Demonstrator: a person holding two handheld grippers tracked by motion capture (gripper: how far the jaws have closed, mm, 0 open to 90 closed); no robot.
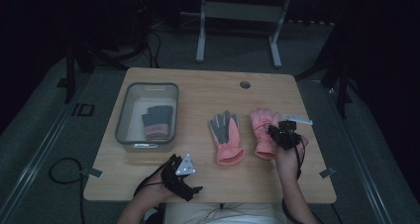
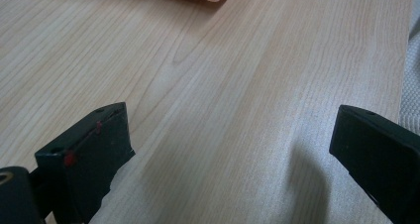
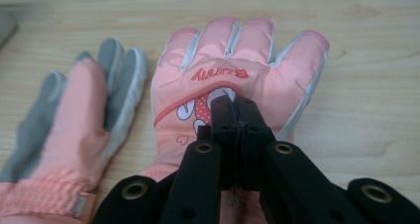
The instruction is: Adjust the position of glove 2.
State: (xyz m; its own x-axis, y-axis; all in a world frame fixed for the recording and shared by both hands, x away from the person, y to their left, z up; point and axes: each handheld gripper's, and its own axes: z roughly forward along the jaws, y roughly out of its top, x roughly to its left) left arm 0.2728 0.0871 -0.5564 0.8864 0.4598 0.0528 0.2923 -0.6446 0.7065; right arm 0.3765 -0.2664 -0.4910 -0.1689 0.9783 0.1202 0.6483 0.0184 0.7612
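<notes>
1. On the pale wooden table (image 1: 208, 92) we see the grey plastic bin (image 1: 147, 87) at the left, with a folded grey and pink glove pair (image 1: 157, 121) inside it.
2. Near the table's middle lies the pink padded glove with the grey palm up (image 1: 226, 137); just beside it, to the right, lies the pink padded glove with the bunny print (image 3: 237, 80).
3. We judge both loose gloves light, soft and floppy: a pinch gathers cloth only, and fingers and cuff will droop when lifted.
4. The right gripper (image 3: 233, 107) has its jaws pressed together on the back of the bunny-print glove, where padding gives a good fold.
5. The left gripper (image 2: 228, 149) hovers over bare wood at the near edge, jaws wide apart, holding nothing.
6. How much fabric is caught we cannot tell; the jaws hide the pinch and the cuff.
</notes>
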